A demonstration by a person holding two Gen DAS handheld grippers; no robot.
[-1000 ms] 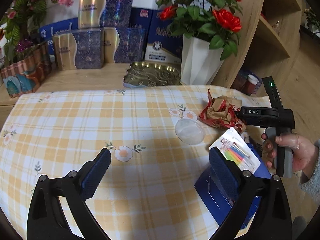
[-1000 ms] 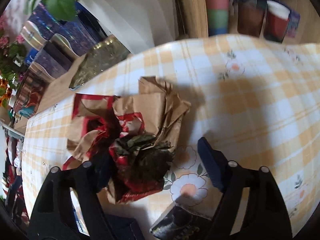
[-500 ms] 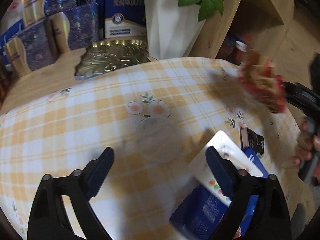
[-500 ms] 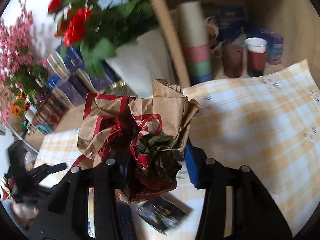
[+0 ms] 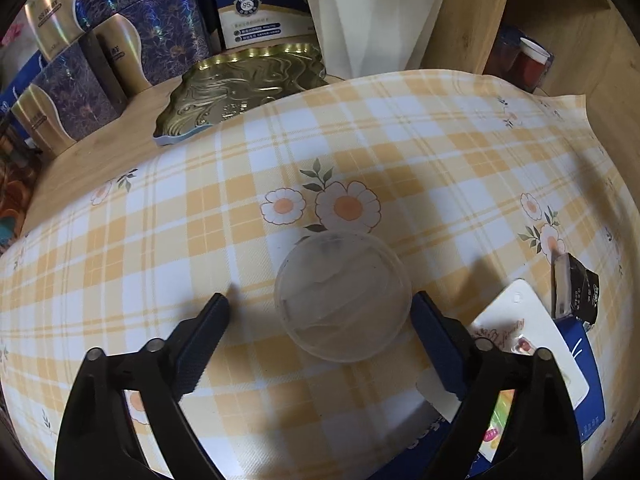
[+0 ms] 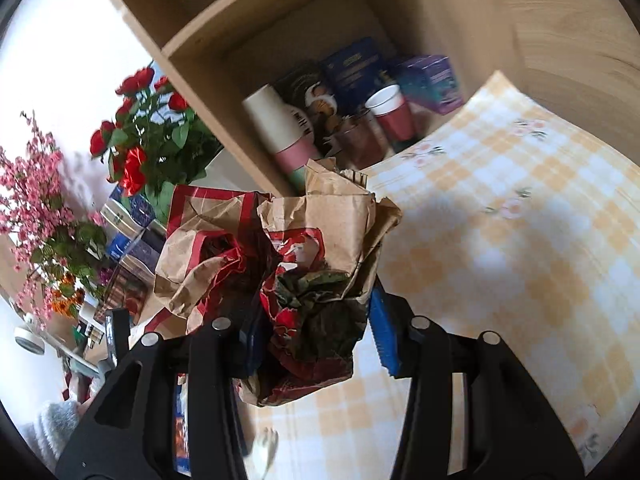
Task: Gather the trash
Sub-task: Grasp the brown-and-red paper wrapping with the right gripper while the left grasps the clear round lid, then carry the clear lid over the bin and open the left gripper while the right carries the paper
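A clear round plastic lid (image 5: 343, 297) lies on the yellow checked tablecloth (image 5: 400, 152). My left gripper (image 5: 320, 344) is open, its fingers on either side of the lid, the right pad close to its rim. A small black wrapper (image 5: 576, 292) and a white candle package (image 5: 524, 344) on a blue box lie at the right. My right gripper (image 6: 316, 332) is shut on a crumpled brown and red paper bag (image 6: 280, 248), held up above the table.
A gold tray (image 5: 244, 84), patterned gift boxes (image 5: 116, 52) and a white vase (image 5: 368, 12) stand behind the table. A wooden shelf (image 6: 280, 16) holds paper cups (image 6: 392, 116) and boxes. Red and pink flowers (image 6: 136, 148) stand at the left.
My left gripper has moved forward and down until its fingers flank the clear lid. My right gripper has closed on the paper bag and lifted it off the table.
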